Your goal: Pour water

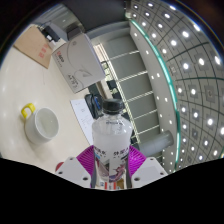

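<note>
A: White cup (42,122) sits on the surface (70,135), off to the left of the bottle.

B: Hand-held gripper (110,172) clamps the water bottle (110,135), upright. Carry step, likely; next, swing left over the cup and tilt.

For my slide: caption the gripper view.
Gripper shut on a clear water bottle, white mug off to one side on the table.

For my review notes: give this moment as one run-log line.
tongs: shut on bottle | bottle: upright, capped, lifted | mug: on table, left of bottle | pour: not begun
</note>
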Available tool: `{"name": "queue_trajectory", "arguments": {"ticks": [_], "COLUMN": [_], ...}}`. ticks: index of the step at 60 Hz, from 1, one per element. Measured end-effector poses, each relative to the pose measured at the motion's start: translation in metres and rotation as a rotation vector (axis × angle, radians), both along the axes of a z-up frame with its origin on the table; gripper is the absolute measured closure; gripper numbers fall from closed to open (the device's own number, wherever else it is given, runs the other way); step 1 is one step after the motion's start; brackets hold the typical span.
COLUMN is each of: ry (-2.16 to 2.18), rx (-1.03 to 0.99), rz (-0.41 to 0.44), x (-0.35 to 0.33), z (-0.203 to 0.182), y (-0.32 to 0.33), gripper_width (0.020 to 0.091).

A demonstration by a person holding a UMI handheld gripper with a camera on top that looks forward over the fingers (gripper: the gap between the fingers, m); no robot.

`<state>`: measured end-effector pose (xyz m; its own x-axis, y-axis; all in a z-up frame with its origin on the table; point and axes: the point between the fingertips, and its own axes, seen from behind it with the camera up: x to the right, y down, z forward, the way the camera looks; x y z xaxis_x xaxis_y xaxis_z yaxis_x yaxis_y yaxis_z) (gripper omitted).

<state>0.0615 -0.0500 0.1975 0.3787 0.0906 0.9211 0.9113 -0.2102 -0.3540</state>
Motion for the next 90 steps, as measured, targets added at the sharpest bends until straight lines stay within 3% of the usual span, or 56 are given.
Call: {"name": "queue_trajectory", "arguments": {"ticks": [6, 17, 37, 39, 51, 53, 57, 67, 74, 90], "ry": [0.331, 0.800, 1.057, 1.093, 1.143, 1.140, 1.162, 1.188, 1.156, 1.092], "rx": [-0.018, -0.104, -0.195, -0.163, -0.161, -0.193, -0.247, -0.251, -0.255, -0.270], "rz": [-0.037, -0.054, -0.128, -0.105, -0.098, -0.115, -0.155, -0.302, -0.396, -0.412], "x": [0.009, 0.017, 0.055, 0.054, 0.058, 0.057, 0.056, 0.069, 0.066, -0.001], "z": [0.002, -0.042, -0.139, -0.135, -0.137, -0.145, -0.155, -0.143, -0.108, 0.010], "y": [-0.001, 0.003, 0.008, 0.010, 0.006, 0.002, -0.005, -0.028, -0.061, -0.153], "gripper_width": [0.0699, 0.0700, 0.0685, 0.0680, 0.0547, 0.0479, 0.0241, 0.0245, 0.0243, 0.0242]}}
